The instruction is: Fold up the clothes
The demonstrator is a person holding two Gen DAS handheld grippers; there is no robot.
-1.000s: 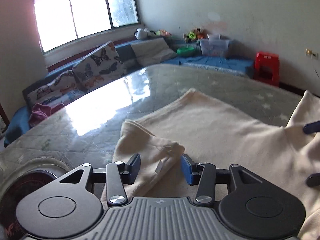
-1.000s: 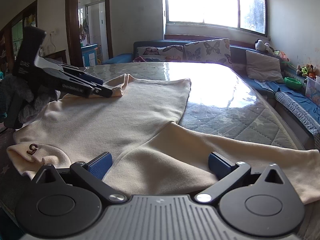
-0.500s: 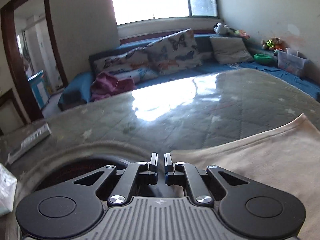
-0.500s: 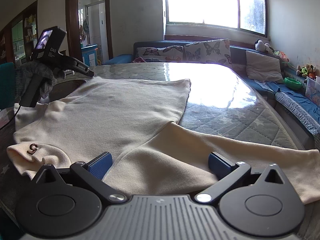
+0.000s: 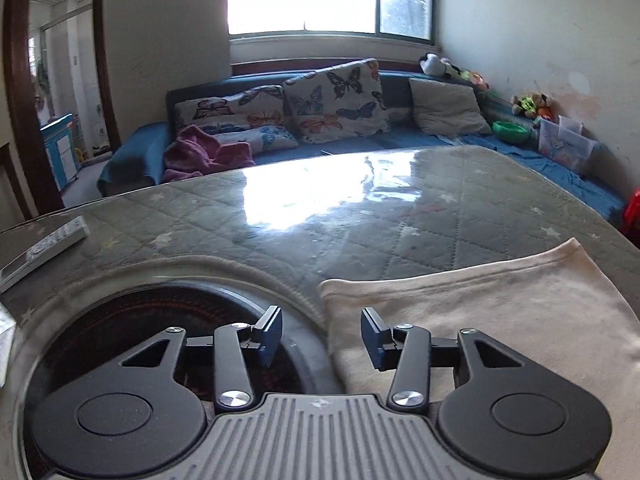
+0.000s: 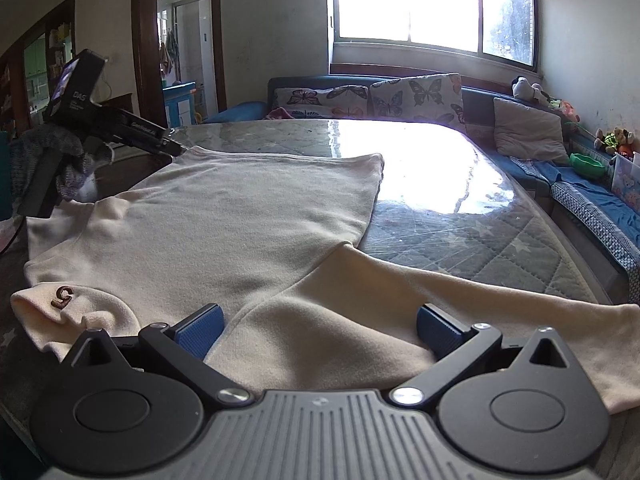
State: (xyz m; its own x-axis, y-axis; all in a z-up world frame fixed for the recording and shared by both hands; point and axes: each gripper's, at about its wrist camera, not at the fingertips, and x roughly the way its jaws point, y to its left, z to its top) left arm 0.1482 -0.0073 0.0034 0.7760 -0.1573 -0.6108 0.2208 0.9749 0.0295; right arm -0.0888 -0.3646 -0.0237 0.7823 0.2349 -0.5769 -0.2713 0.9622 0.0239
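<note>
Cream sweater [image 6: 224,216] lies spread flat on the quilted, glass-topped surface [image 6: 460,200], one sleeve [image 6: 440,300] trailing to the right. Left gripper [image 5: 321,334]: jaws partly open, empty, poised at the sweater's hem corner [image 5: 332,286]. Right gripper [image 6: 318,326]: jaws wide open, empty, straddling the sleeve near the armpit. Judged step: setting up a fold. Next move likely needs both jaws to close on cloth before lifting.

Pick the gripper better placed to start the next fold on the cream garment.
Right, probably. The right gripper is open with the sleeve lying between its fingers; the left gripper is open at the garment's far corner.
</note>
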